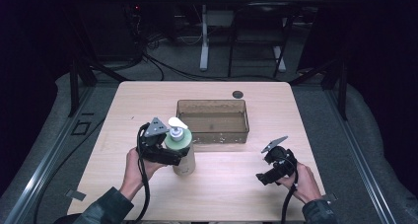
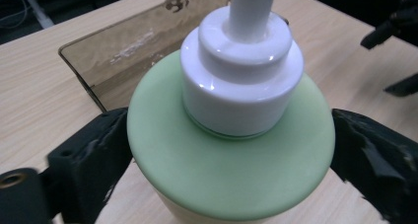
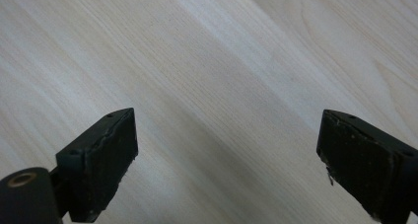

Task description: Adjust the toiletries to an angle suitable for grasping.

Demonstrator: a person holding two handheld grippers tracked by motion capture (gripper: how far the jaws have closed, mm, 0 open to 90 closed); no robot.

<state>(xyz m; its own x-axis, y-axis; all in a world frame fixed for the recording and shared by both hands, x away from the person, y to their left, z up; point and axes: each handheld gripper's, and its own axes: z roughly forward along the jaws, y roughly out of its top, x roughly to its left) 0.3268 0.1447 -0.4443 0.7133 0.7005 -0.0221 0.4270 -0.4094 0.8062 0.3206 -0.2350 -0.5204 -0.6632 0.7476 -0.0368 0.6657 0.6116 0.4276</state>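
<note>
A: Where is everything, starting with the table (image 1: 236,184)?

B: On it, the brown tray (image 1: 213,120) lies just beyond the left gripper (image 1: 173,157). The pump bottle (image 1: 182,152) stands upright between that gripper's jaws, which sit wide at its green shoulder (image 2: 231,169).

A: Gripped?

B: I can't tell whether the pads press on it. The right gripper (image 3: 226,150) hangs spread over bare wood, holding nothing.

A: The step?

B: Likely taking or releasing the bottle. Lifting it next would call for a firm squeeze first.
</note>
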